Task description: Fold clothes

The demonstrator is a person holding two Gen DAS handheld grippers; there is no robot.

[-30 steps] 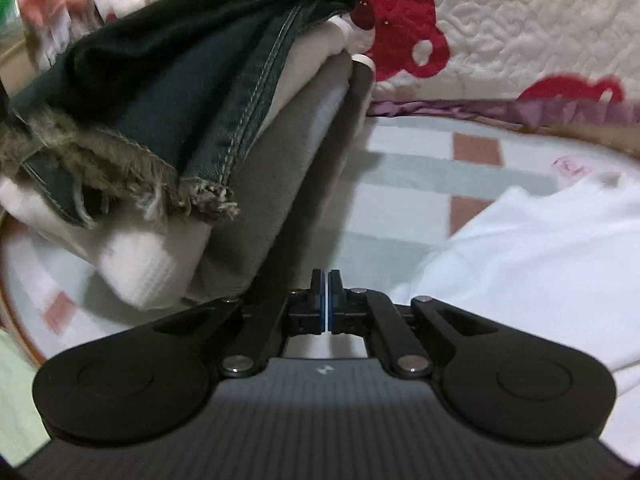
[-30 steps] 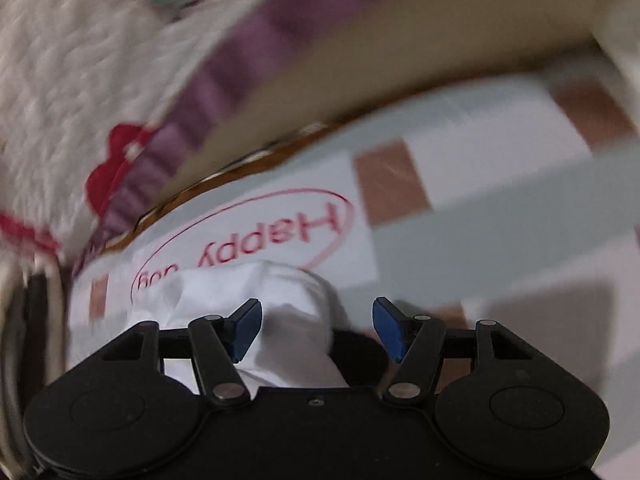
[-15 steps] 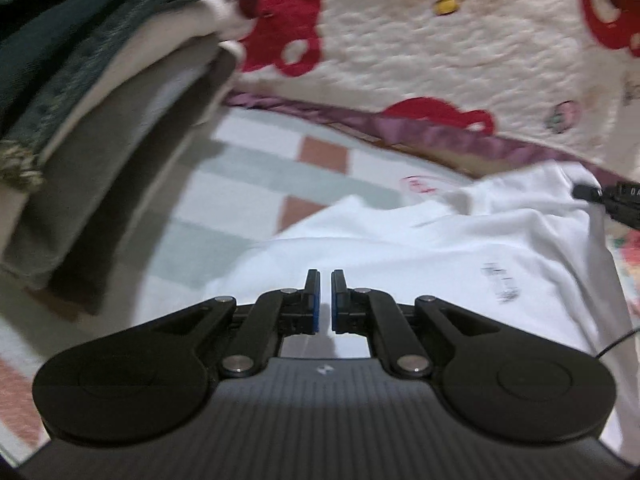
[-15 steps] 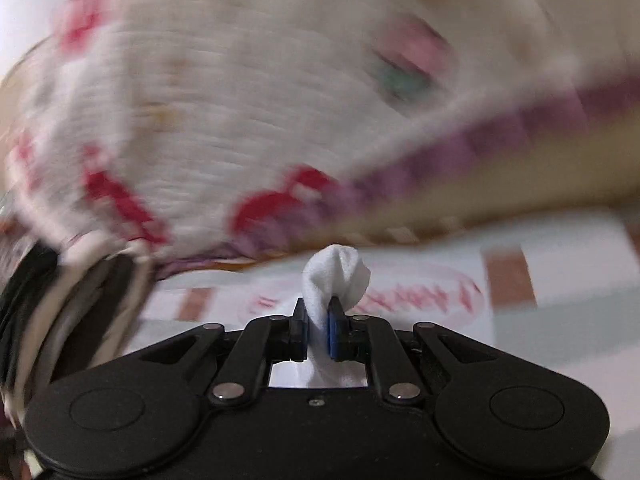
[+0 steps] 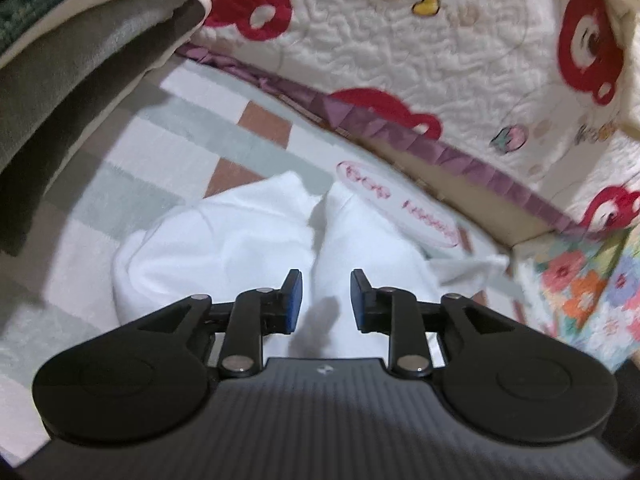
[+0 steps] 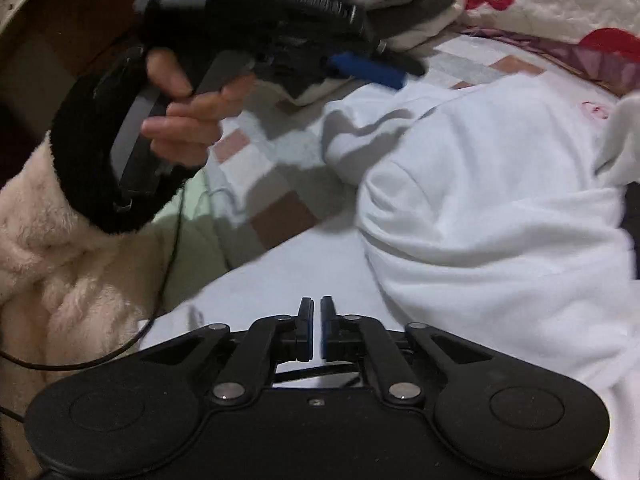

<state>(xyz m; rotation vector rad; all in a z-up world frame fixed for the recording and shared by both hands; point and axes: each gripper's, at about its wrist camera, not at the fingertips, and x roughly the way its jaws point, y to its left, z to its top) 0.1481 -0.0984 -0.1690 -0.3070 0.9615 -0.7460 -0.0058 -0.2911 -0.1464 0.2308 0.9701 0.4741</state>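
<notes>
Lying bunched up on the checked blanket point(image 5: 168, 148) is the white top point(image 5: 224, 240), pretty much in the middle of the bed, seen crumpled with a deep crease down it from the left wrist view. The left tool point(image 5: 326, 296) is held right over that crease, its blue pads parted a fair way, with nothing gripped between them, only white cloth seen through the gap. From the right wrist view the same tool is seen from the side, held by a hand point(image 6: 188, 120) coming out of a fluffy cream sleeve point(image 6: 60, 272) with a black cuff.

The right tool point(image 6: 316, 330) is seen nearly closed, just a thin slit left between the pads, and nothing is caught in it; it's positioned near the lower edge of the top, over plain blanket.

A stack point(image 5: 80, 40) of folded clothes (grey, cream, dark denim) is piled at the left, well apart from the top. A quilt point(image 5: 460, 40) with red bears is propped along the back, edged with a purple frill.
</notes>
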